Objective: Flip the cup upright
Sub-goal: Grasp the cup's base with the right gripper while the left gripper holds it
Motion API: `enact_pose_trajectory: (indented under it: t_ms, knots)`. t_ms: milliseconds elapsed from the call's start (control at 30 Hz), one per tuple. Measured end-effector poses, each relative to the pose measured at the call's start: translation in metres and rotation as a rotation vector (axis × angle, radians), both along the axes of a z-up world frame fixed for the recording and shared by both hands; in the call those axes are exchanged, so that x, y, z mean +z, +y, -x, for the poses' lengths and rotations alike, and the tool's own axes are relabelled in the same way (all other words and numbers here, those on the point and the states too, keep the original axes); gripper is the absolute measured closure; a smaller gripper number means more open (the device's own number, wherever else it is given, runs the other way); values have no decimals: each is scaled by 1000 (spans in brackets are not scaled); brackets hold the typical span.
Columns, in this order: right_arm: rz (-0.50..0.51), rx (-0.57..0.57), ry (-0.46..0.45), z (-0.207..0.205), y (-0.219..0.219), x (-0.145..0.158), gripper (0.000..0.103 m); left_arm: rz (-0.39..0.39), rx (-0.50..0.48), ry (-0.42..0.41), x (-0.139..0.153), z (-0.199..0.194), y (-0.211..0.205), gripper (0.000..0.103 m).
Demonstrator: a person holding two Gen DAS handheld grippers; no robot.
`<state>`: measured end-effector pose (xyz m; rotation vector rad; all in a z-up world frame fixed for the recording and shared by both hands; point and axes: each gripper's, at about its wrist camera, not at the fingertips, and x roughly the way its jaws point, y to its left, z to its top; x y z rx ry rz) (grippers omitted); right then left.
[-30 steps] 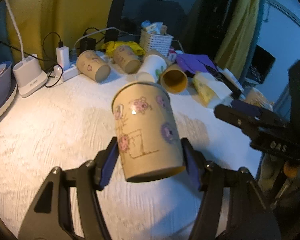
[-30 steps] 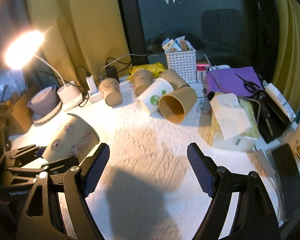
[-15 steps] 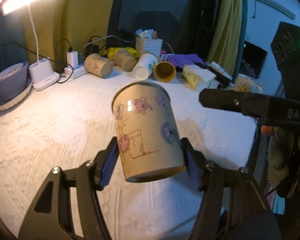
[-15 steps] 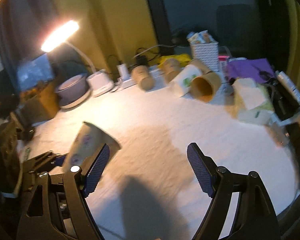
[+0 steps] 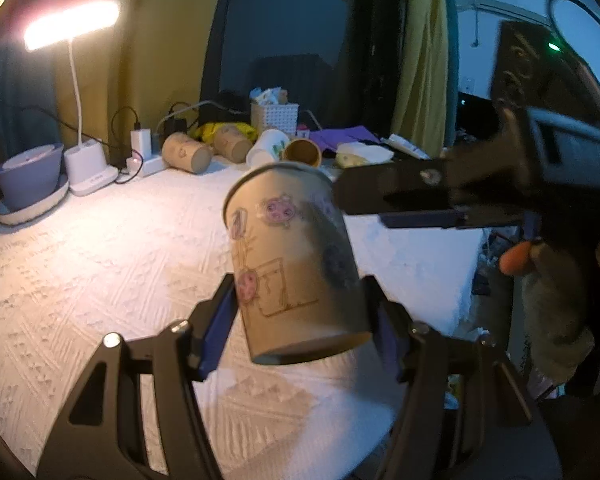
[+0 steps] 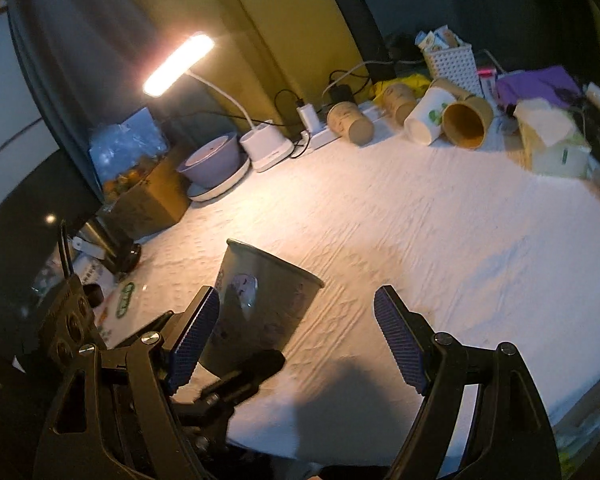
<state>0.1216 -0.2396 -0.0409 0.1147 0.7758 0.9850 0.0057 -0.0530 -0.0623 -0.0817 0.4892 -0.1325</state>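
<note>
My left gripper (image 5: 300,320) is shut on a tan paper cup (image 5: 292,260) printed with pink flowers, held above the white cloth with its rim up and tilted slightly away. The same cup (image 6: 260,304) shows in the right wrist view, low left, next to my right gripper's left finger. My right gripper (image 6: 300,340) is open and empty, above the cloth; its black body (image 5: 440,196) crosses the left wrist view just right of the cup's rim.
Several paper cups (image 5: 188,152) lie on their sides at the back of the table (image 6: 420,240), by a white basket (image 6: 454,64) and a power strip (image 5: 144,164). A lit desk lamp (image 5: 88,164), a purple bowl (image 5: 28,176) and a tissue pack (image 6: 552,144) stand around the edges.
Both grippers have risen and drawn back from the table. The right gripper has swung closer to the held cup, and the cup sits more upright.
</note>
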Motion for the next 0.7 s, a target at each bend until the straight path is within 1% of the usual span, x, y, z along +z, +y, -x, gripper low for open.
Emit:
enact_pose_trajectory:
  t_ms: [167, 333, 400, 567, 700]
  knots:
    - [-40, 45, 43, 6, 4, 1, 21, 2, -13, -38, 0, 9, -1, 40]
    - [-82, 82, 139, -3, 8, -4, 21, 3, -49, -80, 4, 18, 0, 40]
    - [-94, 99, 159, -5, 9, -4, 21, 2, -63, -91, 5, 20, -1, 40]
    - [-99, 128, 176, -5, 17, -4, 21, 1, -82, -119, 7, 26, -4, 40]
    - [-109, 153, 208, -6, 18, -8, 21, -5, -92, -138, 9, 30, -8, 40]
